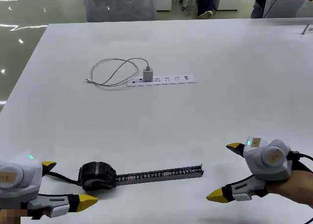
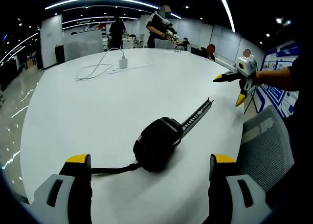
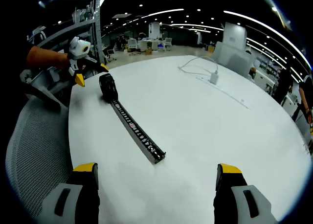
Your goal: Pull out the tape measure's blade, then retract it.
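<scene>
1. The tape measure [image 1: 98, 175] is laid on the white table [image 1: 220, 101], just ahead of the left gripper [image 1: 68, 183]. Its blade [image 1: 161, 174] is drawn out partway towards the right gripper [image 1: 224, 171].
2. Both pairs of jaws are spread wide and nothing is gripped. The blade's tip is kept apart from the right gripper.
3. Retraction appears to be what is left. The case should be pinched firmly by the left gripper, and the blade's tip guided back slowly so it is not whipped in.
4. One charger [image 1: 147, 75] is plugged into the power strip [image 1: 168, 79], with its cable [image 1: 122, 59] looped beside it.
</scene>
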Demonstrator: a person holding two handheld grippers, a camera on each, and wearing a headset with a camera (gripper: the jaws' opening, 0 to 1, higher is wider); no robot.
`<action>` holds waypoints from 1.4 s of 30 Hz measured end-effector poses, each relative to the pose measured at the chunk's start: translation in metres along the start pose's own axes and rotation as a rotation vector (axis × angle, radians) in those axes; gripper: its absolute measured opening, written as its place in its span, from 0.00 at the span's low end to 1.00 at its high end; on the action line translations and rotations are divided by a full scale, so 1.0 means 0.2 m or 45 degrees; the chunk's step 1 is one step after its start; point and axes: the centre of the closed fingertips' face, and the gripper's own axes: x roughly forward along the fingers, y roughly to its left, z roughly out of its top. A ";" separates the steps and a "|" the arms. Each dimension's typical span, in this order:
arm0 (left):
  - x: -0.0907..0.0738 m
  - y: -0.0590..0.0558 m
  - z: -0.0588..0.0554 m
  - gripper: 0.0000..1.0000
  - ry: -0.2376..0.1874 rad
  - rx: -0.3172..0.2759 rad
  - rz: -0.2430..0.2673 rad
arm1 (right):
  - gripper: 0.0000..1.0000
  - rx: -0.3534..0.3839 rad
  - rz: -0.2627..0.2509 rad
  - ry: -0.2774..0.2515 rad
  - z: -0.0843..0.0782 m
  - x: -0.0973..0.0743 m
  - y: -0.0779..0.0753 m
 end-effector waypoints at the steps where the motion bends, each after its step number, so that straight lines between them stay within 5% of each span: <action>1: -0.01 0.00 -0.01 0.99 -0.009 -0.002 0.012 | 0.99 -0.003 -0.012 -0.008 -0.01 -0.02 0.00; 5: -0.04 0.00 -0.04 0.99 -0.033 -0.022 0.045 | 0.99 -0.029 -0.056 -0.015 -0.05 -0.07 0.01; 13: -0.09 0.00 -0.07 0.99 -0.056 0.014 0.088 | 0.99 0.075 -0.094 -0.065 -0.13 -0.14 0.05; 33: -0.12 -0.03 -0.14 0.99 -0.034 0.025 0.058 | 0.99 0.123 -0.144 -0.078 -0.26 -0.26 0.08; 42: -0.13 -0.02 -0.11 0.99 -0.042 0.033 0.061 | 0.99 0.116 -0.139 -0.057 -0.28 -0.27 0.05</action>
